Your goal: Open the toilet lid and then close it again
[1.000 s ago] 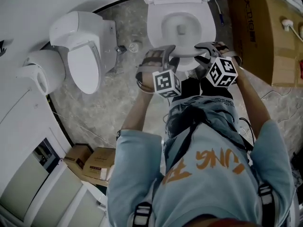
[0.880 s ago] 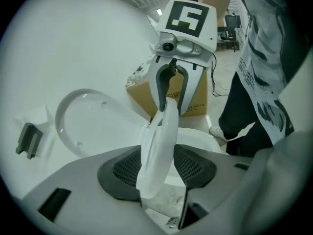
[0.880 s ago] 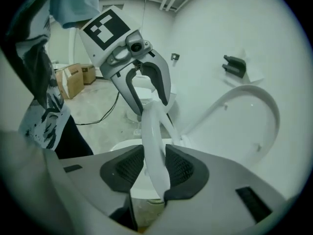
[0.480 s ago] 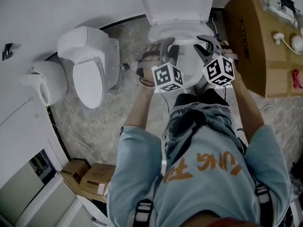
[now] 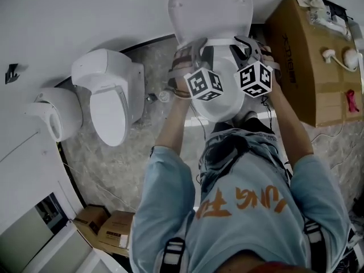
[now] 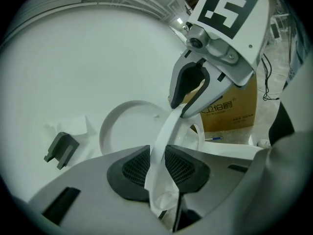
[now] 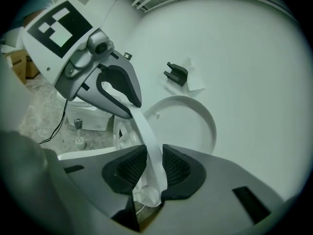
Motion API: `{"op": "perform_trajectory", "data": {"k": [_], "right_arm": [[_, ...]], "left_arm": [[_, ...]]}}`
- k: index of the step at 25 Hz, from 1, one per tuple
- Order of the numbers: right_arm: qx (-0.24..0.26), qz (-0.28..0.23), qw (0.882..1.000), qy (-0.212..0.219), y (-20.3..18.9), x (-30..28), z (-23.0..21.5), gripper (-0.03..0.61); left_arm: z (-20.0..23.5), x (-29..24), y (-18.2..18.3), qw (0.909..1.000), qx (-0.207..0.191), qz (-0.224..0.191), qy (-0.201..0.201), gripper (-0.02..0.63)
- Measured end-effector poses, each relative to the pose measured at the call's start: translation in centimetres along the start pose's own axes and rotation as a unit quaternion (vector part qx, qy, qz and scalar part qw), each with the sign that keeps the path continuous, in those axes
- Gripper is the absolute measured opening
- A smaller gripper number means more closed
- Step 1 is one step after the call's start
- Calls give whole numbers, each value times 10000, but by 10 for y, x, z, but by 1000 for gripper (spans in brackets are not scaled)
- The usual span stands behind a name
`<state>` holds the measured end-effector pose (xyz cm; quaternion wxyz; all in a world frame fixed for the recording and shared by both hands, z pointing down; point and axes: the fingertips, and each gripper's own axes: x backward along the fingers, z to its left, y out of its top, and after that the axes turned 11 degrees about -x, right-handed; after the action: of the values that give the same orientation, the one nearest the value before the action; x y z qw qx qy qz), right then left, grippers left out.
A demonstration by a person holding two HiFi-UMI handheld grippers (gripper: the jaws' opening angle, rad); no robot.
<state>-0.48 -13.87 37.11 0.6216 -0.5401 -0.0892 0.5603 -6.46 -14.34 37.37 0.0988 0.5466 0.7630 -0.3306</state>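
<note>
Left gripper (image 6: 157, 165), right gripper (image 7: 149, 166): jaws were closing, clenched on toilet lid (image 5: 210, 10) rim at 6 o'clock; paired grip likely meant steadier swing

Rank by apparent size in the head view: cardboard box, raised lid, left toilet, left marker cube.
1. cardboard box
2. left toilet and lid: too alike to rank; the lid may sit nearer the camera
3. left cube

The toilet lid (image 5: 210, 10), seat rim (image 6: 168, 126) and second toilet (image 5: 111, 101) are white. The left gripper (image 6: 157, 156) and right gripper (image 7: 152, 164), jaws closing on that rim, have dark mesh pads (image 6: 132, 173) and black-and-white square-patterned cubes (image 5: 203, 84). The box (image 5: 301, 50) is brown, the floor (image 5: 131, 158) seemingly mottled grey.
</note>
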Motion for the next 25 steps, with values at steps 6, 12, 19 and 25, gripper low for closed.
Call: {"op": "perform_trajectory", "data": {"k": [6, 12, 19, 25], "right_arm": [[48, -49, 9993, -355, 12, -28, -26, 106], [603, 116, 9952, -756, 17, -56, -51, 84], [560, 146, 9952, -792, 24, -87, -78, 86], [505, 255, 9953, -788, 28, -115, -99, 91]], "left_arm": [[30, -29, -5, 9983, -133, 16, 570, 105], [54, -57, -7, 9976, -98, 143, 673, 98], [78, -91, -10, 9977, -199, 203, 619, 94], [97, -121, -15, 9984, -140, 286, 460, 94]]}}
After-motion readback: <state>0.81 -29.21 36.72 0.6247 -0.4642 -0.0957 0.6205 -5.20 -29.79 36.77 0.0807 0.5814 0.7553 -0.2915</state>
